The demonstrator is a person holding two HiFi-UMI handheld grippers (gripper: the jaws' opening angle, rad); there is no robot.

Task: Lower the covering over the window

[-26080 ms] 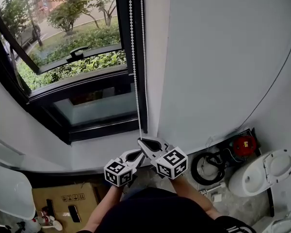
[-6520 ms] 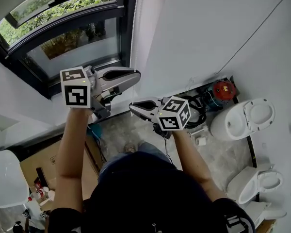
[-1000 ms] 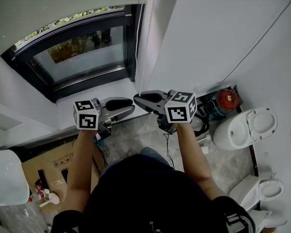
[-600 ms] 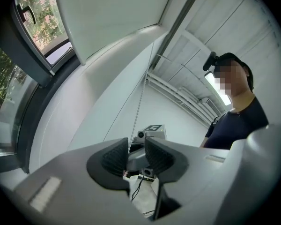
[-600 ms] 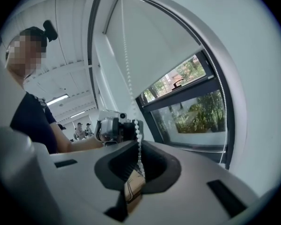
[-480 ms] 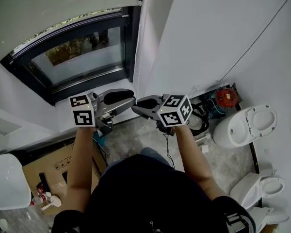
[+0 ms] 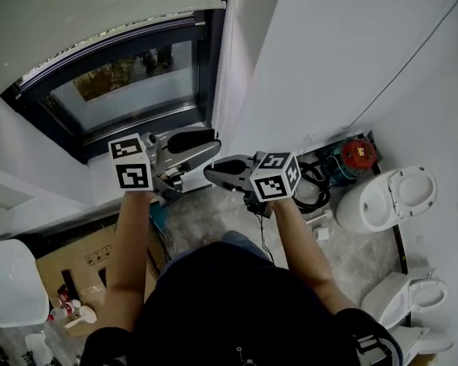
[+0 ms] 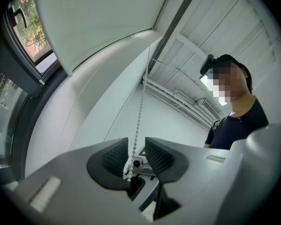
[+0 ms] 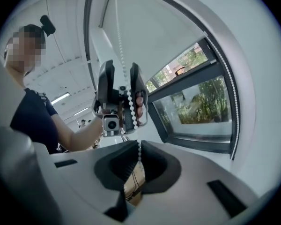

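A white roller blind (image 7: 99, 6) covers the upper part of the dark-framed window (image 7: 122, 82). Its bead chain (image 8: 139, 111) hangs beside the frame. My left gripper (image 7: 211, 139) stands open, and the chain runs loosely down between its ribbed pads (image 8: 113, 156) in the left gripper view, ending in a small loop behind them. Just below it, my right gripper (image 7: 211, 173) is shut on the bead chain (image 9: 120, 55), which drops straight into its closed jaws. In the right gripper view, the left gripper (image 9: 120, 78) hangs above the right gripper (image 9: 139, 149).
A white wall (image 7: 351, 44) rises at the right. On the floor below are a toilet (image 7: 385, 200), a red device (image 7: 356, 153), a black coiled cable (image 7: 313, 189) and a cardboard box (image 7: 69, 269). A second toilet (image 7: 412, 296) sits at the lower right.
The left gripper has risen along the chain, still open. The right gripper has come down a little, still shut on the chain.
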